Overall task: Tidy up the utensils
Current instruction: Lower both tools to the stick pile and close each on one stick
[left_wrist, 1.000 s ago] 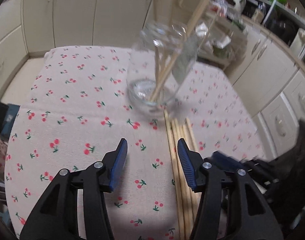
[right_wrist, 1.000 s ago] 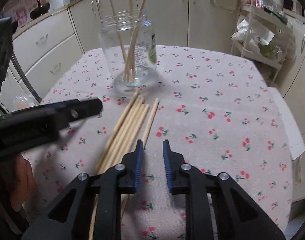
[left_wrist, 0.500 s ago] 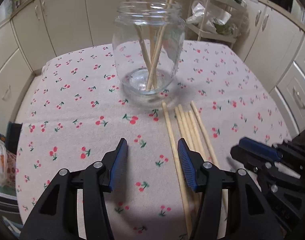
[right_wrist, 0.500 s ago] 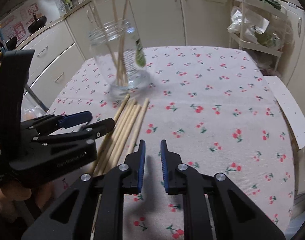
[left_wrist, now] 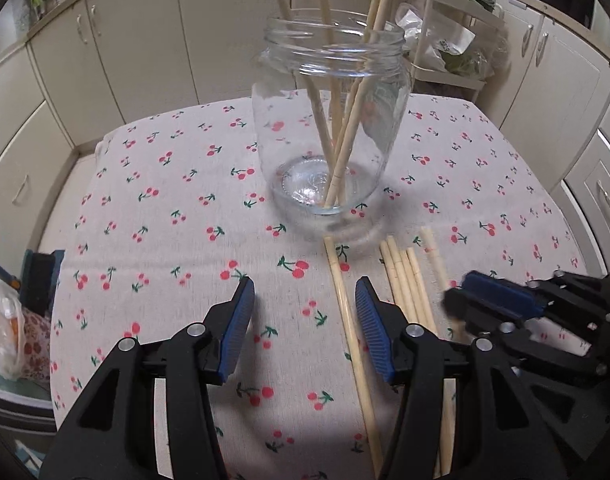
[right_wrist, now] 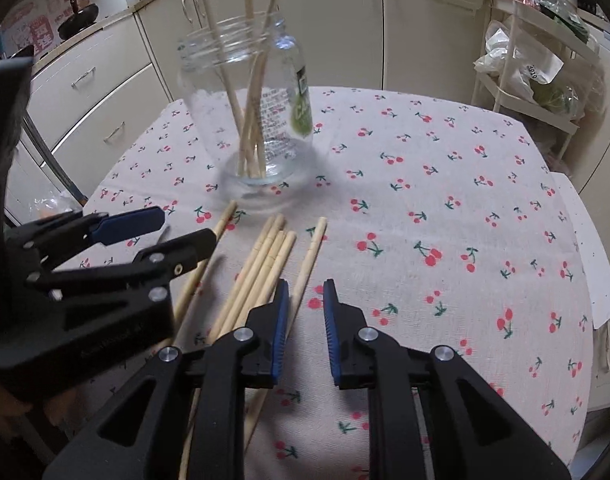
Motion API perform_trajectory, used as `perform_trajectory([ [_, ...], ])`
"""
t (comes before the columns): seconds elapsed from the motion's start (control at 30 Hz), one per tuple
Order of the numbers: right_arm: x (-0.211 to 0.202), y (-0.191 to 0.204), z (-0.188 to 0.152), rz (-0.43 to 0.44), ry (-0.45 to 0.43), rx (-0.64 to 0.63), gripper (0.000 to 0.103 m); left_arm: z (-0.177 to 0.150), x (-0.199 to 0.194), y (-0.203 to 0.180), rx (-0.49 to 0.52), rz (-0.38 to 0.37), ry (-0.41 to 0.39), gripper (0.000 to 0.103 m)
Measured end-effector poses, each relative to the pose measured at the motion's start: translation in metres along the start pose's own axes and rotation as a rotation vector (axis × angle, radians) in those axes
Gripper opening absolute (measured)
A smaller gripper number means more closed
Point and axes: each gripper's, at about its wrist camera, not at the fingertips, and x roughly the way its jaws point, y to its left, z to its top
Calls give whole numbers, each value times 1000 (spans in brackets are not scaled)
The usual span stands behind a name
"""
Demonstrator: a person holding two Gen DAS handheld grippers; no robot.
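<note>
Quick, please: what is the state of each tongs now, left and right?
Left tongs: open, holding nothing.
Right tongs: open, narrower gap, holding nothing; one chopstick lies on the table between its fingers.

Left gripper [left_wrist: 303, 320] gapes wide; right gripper [right_wrist: 303, 322] narrower (both empty).

Glass jar [left_wrist: 331, 120] of upright chopsticks [left_wrist: 347, 136], loose chopsticks [left_wrist: 405, 280] beside spread, empty left gripper [left_wrist: 303, 320] fingers [left_wrist: 237, 322].

A: Clear glass jar [left_wrist: 331, 120]?
B: Upright, lidless, holding several pale wooden chopsticks [left_wrist: 345, 136] leaning inside.
A: Remaining loose wooden chopsticks [right_wrist: 265, 268]?
B: Lying roughly parallel on cloth, just beside jar.
</note>
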Motion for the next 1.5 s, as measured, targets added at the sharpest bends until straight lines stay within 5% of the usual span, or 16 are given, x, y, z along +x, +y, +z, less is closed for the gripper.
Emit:
perform_trajectory([
  [0.43, 9, -13, 13, 21, 21, 10, 12, 13, 13, -3, -15, -35, 18, 50],
  [0.5, 9, -13, 11, 25, 23, 1, 7, 12, 15, -6, -11, -48, 24, 43],
  [0.57, 6, -13, 10, 36, 26, -6, 6, 11, 14, -8, 3, -42, 21, 24],
  [0.93, 10, -12, 13, 28, 37, -8, 6, 13, 16, -7, 12, -52, 35, 23],
  [1.07, 9, -9, 11, 22, 30, -21, 6, 11, 15, -10, 13, -68, 37, 6],
  [1.5, -8, -31, 0, 121, 11, 133, 6, 0, -15, -8, -15, -111, -6, 5],
])
